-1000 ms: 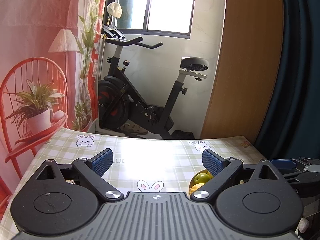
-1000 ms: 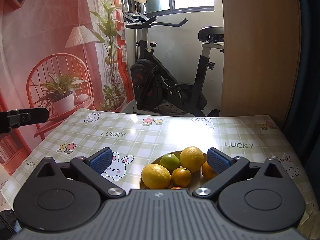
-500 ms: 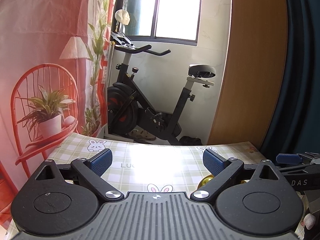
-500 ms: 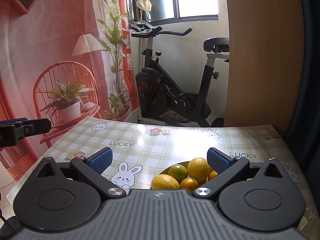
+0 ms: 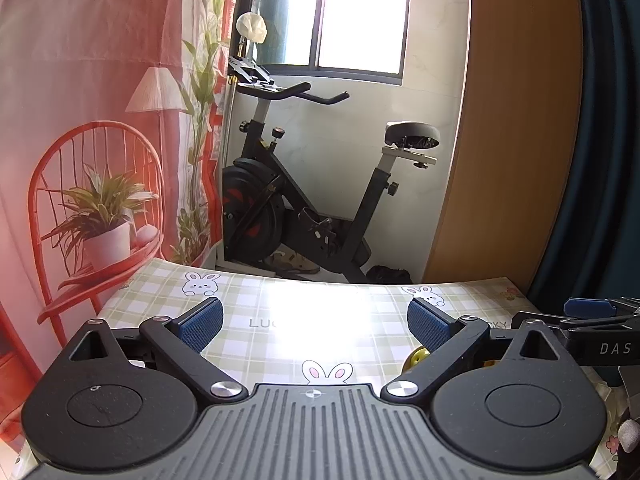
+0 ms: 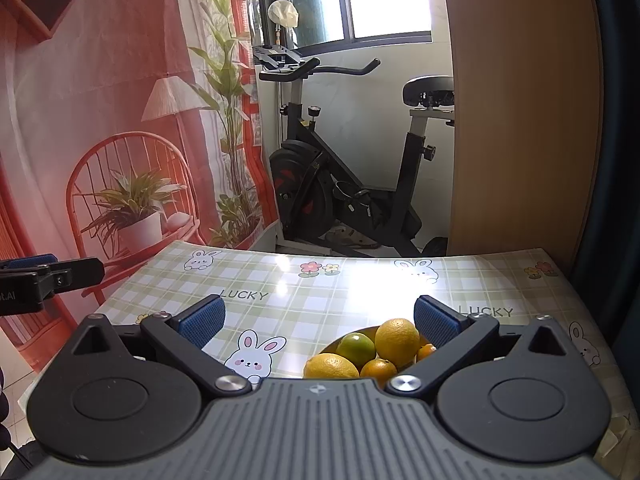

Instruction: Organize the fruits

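Observation:
A plate (image 6: 370, 333) piled with citrus sits on the checked table in the right wrist view. On it are a yellow lemon (image 6: 331, 365), a green fruit (image 6: 356, 348), a big yellow orange (image 6: 397, 342) and small oranges (image 6: 378, 369). My right gripper (image 6: 318, 316) hangs open above and just behind the plate, holding nothing. My left gripper (image 5: 314, 318) is open over bare tablecloth, also holding nothing. Only a sliver of yellow fruit (image 5: 418, 357) shows past its right finger. The right gripper's finger (image 5: 592, 314) reaches in from the right edge of the left wrist view.
The table (image 6: 280, 280) wears a green checked cloth with rabbits and "LUCKY" print. Beyond its far edge stands a black exercise bike (image 6: 344, 184). A red printed curtain (image 6: 100, 120) hangs at the left, a wooden panel (image 6: 520, 120) at the right.
Both grippers have risen and tilted up, so the table and the plate of fruit sit lower in each view. Both stay open with nothing held.

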Tool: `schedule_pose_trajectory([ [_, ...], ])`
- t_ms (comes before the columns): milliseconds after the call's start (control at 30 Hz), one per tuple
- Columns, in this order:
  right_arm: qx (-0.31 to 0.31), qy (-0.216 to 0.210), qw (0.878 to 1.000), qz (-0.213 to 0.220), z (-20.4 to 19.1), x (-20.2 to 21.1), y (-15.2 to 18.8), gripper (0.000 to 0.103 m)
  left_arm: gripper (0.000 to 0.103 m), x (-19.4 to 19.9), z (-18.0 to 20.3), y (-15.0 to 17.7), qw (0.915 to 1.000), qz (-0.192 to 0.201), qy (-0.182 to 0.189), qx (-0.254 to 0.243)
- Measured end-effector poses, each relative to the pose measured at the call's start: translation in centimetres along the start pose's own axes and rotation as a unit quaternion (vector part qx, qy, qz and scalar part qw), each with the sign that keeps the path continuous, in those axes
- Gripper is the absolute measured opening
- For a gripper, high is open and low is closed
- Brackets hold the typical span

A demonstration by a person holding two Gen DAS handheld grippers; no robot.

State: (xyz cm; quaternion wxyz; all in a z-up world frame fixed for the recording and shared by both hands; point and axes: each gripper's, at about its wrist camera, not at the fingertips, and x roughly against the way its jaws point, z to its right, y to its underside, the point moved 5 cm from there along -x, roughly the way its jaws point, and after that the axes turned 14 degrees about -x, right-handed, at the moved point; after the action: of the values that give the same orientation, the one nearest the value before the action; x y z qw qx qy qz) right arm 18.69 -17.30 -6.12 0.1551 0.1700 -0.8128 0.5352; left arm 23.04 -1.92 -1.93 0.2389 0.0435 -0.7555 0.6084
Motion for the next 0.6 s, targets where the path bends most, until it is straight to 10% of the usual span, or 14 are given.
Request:
schedule_pose_trajectory([
  [600,-0.001,0.0,1.0,0.0,-0.03,0.14,-0.27,0.102,0.1,-0.23,0.15,0.16,0.9999,-0.011,-0.004,-0.009],
])
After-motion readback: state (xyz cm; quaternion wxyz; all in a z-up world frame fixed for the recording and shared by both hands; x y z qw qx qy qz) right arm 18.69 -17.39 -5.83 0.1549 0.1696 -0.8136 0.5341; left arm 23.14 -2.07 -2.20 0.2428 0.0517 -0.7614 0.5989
